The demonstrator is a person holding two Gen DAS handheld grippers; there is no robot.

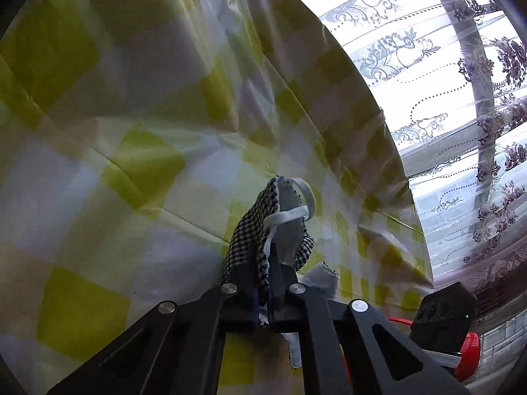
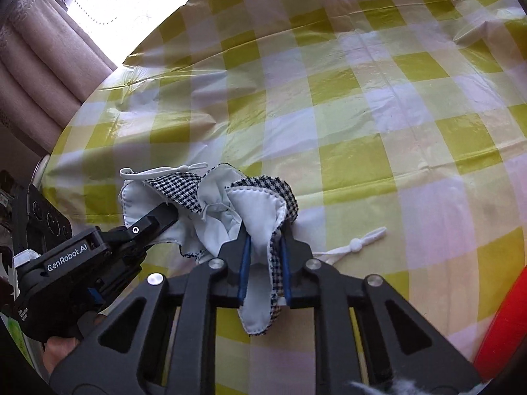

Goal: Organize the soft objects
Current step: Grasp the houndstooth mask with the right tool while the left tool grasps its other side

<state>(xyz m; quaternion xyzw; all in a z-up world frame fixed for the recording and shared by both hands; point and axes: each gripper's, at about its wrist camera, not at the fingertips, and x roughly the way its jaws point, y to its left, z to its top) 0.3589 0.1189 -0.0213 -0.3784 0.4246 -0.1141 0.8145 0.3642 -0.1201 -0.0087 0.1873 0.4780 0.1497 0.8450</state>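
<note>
On the counter (image 2: 378, 108), covered by a yellow-and-white checked plastic cloth (image 2: 332, 82), lay a fabric face mask (image 2: 210, 210) with a black-and-white houndstooth outer side and a white lining. Both grippers were engaged with this mask. The right gripper (image 2: 263, 230) had its jaws clenched on one side of the mask, with the fold of lining and houndstooth fabric pinched between the blue-edged pads. The left gripper (image 2: 166, 212), a black unit marked "GenRobot.AI", entered the right wrist view from the left, and its jaws were clamped on the opposite side of the mask. The left wrist view confirmed this grip: houndstooth fabric and a white elastic strap (image 1: 286, 215) rose from between the closed jaws of the left gripper (image 1: 266, 263). A second white ear strap (image 2: 354, 243) with a round adjuster bead lay flat on the cloth, just right of the right gripper. Patterned lace curtains (image 1: 461, 98) hung at a bright window beyond the counter edge.
</note>
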